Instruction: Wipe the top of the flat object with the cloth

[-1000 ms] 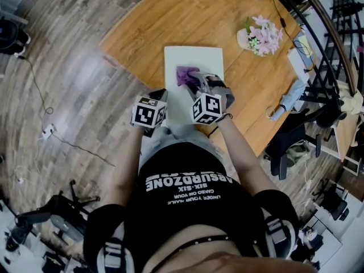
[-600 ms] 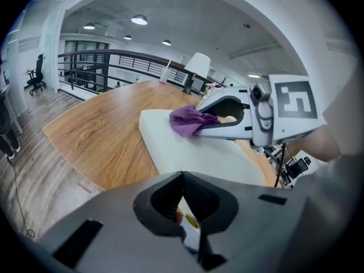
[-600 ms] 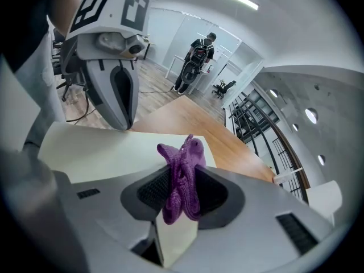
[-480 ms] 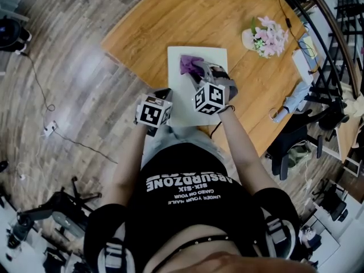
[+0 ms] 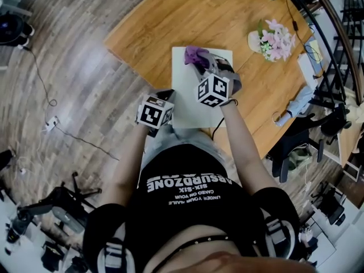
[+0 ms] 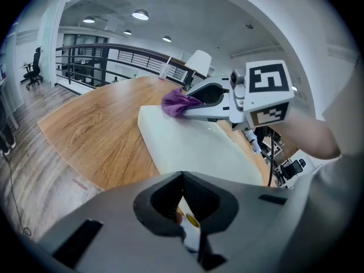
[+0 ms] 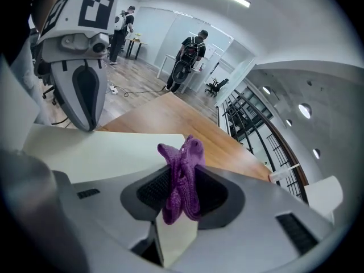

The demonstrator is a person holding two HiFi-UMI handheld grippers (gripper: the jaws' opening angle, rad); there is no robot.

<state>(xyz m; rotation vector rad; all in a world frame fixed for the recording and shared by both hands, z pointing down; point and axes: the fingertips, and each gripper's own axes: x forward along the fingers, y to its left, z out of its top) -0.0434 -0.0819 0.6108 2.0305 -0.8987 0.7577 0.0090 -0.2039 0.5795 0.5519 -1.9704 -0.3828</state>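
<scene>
Off to the left, by the near left corner of the board (image 5: 190,104): left claw (image 5: 161,97), jaws pressed together, nothing gripped. Much the same spot against the board as a second ago. Looks idle or steadying; cannot tell whether touching the board.

Across the middle, a clear change: cloth (image 5: 195,54) pushed from mid-board up to the far edge within the last second, right claw (image 5: 206,62) travelling with it. Reads as one long stroke away from the body, now at its end. Probably calls for a return pass or a sideways shift next, with only the strip under the cloth covered so far and the left side of the board likely untouched.

Toward the right, right claw clamped tight on the cloth, purple folds sticking out above and below the jaws. Looks knitted or loosely woven, soft, crumpled into a wad rather than spread flat, so meets the board only along a narrow track. Board itself: pale off-white, matte, rectangular, edges rounded, a little thick; perhaps foam, though hard to say. Underneath, warm wood-grain table (image 5: 148,21), smooth. Farther right, pink flowers (image 5: 276,38), well apart from the wiping.
</scene>
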